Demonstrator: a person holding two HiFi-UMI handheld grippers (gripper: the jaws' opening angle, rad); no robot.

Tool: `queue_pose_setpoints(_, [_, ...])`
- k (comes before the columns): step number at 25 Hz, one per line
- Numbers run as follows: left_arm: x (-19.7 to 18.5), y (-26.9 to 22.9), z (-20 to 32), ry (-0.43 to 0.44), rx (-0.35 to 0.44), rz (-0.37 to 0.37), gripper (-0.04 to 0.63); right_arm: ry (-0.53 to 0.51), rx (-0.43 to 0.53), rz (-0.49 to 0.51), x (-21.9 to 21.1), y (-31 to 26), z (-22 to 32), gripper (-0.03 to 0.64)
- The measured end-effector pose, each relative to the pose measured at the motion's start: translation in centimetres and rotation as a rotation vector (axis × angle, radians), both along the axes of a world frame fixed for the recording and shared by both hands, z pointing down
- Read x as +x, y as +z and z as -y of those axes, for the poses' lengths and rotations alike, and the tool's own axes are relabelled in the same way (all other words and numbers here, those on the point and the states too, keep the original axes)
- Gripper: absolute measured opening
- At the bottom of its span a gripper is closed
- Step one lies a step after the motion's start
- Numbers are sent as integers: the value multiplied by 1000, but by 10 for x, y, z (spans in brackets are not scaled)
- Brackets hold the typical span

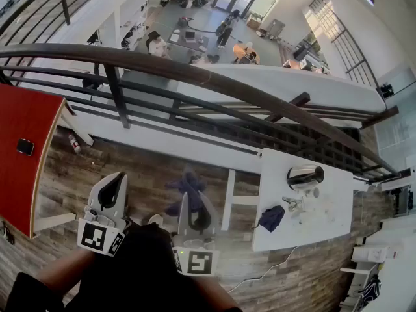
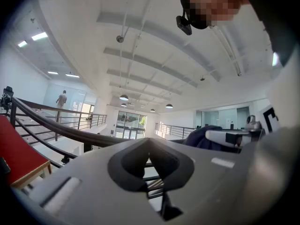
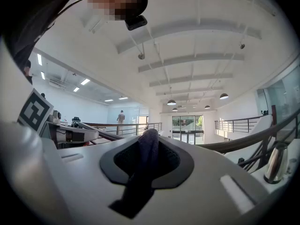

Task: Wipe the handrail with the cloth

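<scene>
Cloth [image 1: 185, 186]: dark blue-purple and bunched in soft folds, below the handrail [image 1: 214, 78] and not touching it.
Hard to see: the right gripper view shows only a twisted dark strip of cloth, and the rest is hidden past the jaw tips.
Right gripper [image 1: 184, 199]: jaws clamped on the cloth.
Left gripper [image 1: 118, 177]: jaws together with nothing between them, also below the handrail.
Handrail: dark and curved, with its left end cut off by the frame.

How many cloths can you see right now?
2: one cloth clamped in the right gripper, a second cloth lying on the white table. More may be hidden; lower-right bundle unclear.
</scene>
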State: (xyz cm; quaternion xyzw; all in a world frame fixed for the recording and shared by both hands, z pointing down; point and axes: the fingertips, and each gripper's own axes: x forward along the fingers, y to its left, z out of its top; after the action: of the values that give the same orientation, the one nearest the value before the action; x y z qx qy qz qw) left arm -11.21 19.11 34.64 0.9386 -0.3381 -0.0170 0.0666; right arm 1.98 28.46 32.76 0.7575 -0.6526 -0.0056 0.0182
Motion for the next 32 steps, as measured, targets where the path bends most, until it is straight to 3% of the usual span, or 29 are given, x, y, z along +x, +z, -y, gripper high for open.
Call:
queue_pose_setpoints(6, [13, -5, -7, -13, 45, 1, -2, -34, 32, 43, 4, 2, -1, 61])
queue_pose_setpoints(15, [8, -4, 6, -66, 32, 4, -2, -54, 34, 78, 3, 4, 27, 63])
queue_pose_setpoints(23, [7, 3, 54, -45, -26, 14, -2, -50, -12, 65, -2, -3, 78, 63])
queue_pose_setpoints(32, [28, -3, 135, 16, -5, -37, -2, -77, -54, 33, -3, -6, 170, 63])
